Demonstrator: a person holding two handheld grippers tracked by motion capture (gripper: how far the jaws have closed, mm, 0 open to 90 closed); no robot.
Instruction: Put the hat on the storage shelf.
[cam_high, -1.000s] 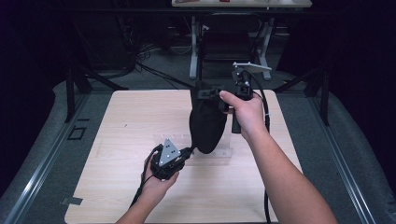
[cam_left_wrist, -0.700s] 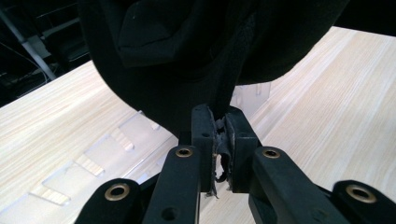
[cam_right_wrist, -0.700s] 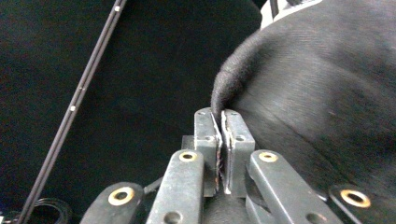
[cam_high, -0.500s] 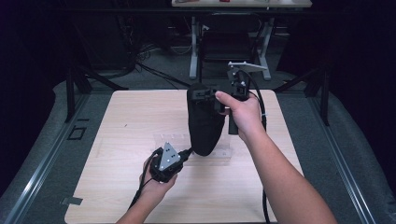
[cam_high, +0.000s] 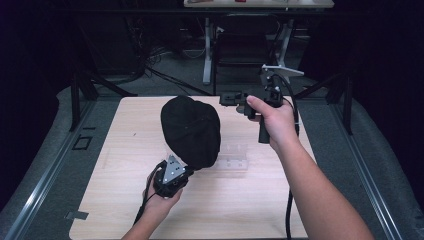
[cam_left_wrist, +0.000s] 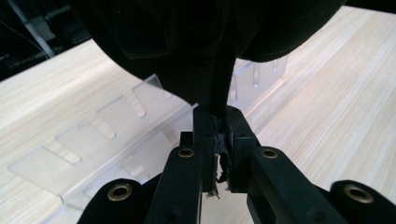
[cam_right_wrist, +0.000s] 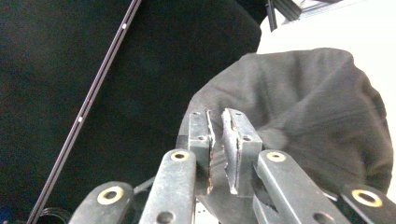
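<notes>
Your left tool (cam_high: 186, 170) is clenched on the hem of the black cap (cam_high: 191, 131), which hangs limp over the tabletop (cam_high: 125, 200). Your right tool (cam_high: 229, 99) has just been opening, nothing between its pads. It's soft, light cloth; pinch the edge

A lab: dark curtained booth, floor cables (cam_high: 165, 70), wooden test table (cam_high: 250, 200).
</notes>
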